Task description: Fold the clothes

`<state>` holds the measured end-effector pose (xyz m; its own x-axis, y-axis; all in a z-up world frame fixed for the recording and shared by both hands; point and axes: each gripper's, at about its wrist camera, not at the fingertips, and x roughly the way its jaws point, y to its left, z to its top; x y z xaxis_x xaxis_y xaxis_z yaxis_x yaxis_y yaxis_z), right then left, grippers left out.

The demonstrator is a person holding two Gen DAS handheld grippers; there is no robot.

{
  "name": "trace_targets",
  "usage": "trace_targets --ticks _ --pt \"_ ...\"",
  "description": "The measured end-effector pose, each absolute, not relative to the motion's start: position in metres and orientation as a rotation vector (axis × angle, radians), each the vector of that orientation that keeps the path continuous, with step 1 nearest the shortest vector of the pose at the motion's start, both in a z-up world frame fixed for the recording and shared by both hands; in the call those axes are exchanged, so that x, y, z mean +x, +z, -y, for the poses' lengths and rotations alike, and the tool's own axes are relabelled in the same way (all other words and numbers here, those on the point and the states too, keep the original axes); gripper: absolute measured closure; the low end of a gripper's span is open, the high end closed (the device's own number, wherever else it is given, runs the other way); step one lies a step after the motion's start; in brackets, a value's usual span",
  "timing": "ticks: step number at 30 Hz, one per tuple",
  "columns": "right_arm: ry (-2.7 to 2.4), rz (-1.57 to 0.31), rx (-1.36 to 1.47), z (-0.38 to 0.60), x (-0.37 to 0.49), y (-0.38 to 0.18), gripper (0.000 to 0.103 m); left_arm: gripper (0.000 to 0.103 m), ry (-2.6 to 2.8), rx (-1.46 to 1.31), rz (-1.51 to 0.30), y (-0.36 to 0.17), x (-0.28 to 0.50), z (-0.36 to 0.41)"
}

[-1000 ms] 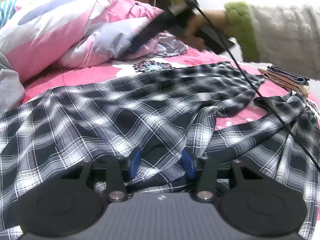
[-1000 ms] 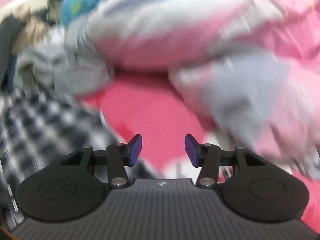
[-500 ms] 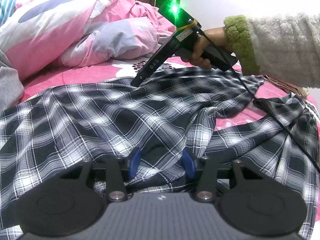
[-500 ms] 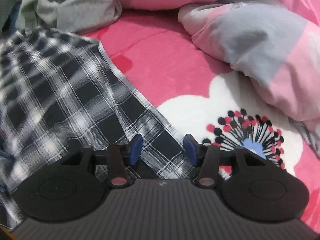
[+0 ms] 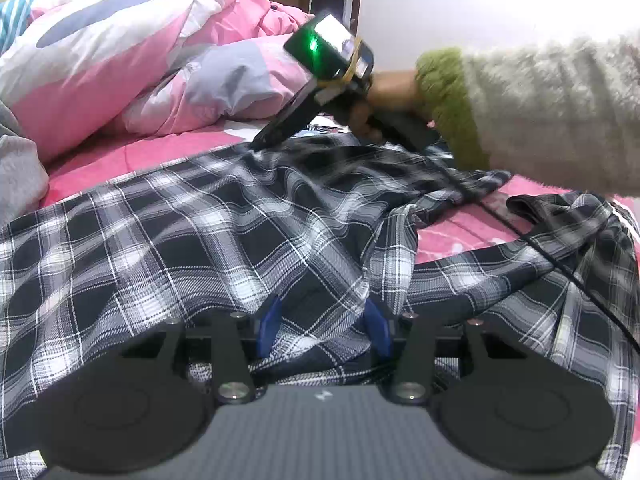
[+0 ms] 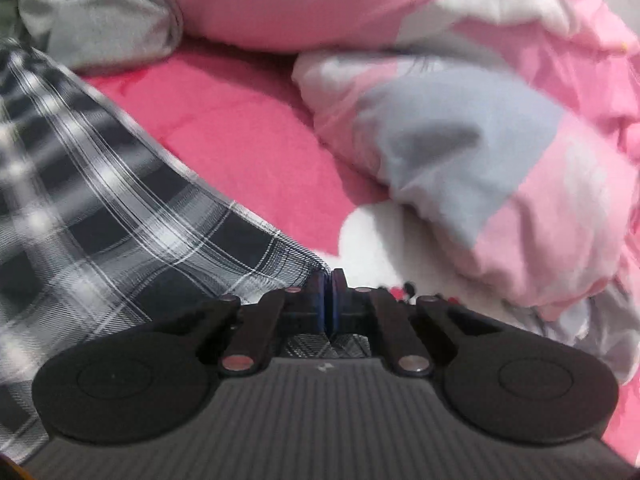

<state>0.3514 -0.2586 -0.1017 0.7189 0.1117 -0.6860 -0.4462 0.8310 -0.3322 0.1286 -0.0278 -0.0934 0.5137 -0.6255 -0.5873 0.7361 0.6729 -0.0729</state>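
The plaid shirt (image 5: 224,240) lies spread and rumpled across the pink bed (image 5: 132,156), no neat fold showing, the right hand-held gripper (image 6: 328,292) pinching its far edge and the left hand-held gripper (image 5: 322,324) wide over its near part.

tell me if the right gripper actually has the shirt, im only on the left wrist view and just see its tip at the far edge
Observer: Yes. In its own view the right gripper is shut on the plaid shirt, at the hem corner.
Operator: whats right past it
Observer: Bare pink sheet, then the pink and grey duvet.
Operator: anything else up there
Observer: A grey garment, bunched beyond the shirt.
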Motion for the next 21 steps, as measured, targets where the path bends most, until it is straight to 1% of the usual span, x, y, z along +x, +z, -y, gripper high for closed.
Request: trace_targets --ticks 3,5,6,9,11,13,16,18,21 --pt "0.302 -0.703 -0.405 0.267 0.357 -0.103 0.099 0.055 -0.828 0.187 -0.626 -0.093 0.129 0.027" --pt "0.278 -0.705 -0.238 0.286 0.361 -0.090 0.090 0.055 -0.830 0.182 -0.628 -0.092 0.130 0.026" --pt "0.254 -0.699 -0.156 0.297 0.361 -0.082 0.083 0.055 -0.831 0.179 -0.629 -0.092 0.130 0.026" --pt "0.133 -0.621 0.022 0.339 0.347 -0.046 0.078 0.054 -0.834 0.172 -0.632 -0.092 0.131 0.025" --pt "0.067 -0.590 0.089 0.369 0.325 -0.020 0.077 0.053 -0.838 0.150 -0.638 -0.090 0.132 0.022" --pt "-0.004 -0.574 0.140 0.400 0.296 0.005 0.074 0.049 -0.834 0.129 -0.632 -0.083 0.131 0.018" --pt "-0.093 -0.580 0.247 0.449 0.243 0.032 0.070 0.048 -0.817 0.114 -0.605 -0.070 0.125 0.014" --pt "-0.141 -0.595 0.328 0.480 0.211 0.039 0.070 0.048 -0.822 0.113 -0.590 -0.058 0.120 0.019" --pt "-0.213 -0.641 0.354 0.512 0.185 0.036 0.070 0.048 -0.881 0.126 -0.582 -0.040 0.114 0.043"
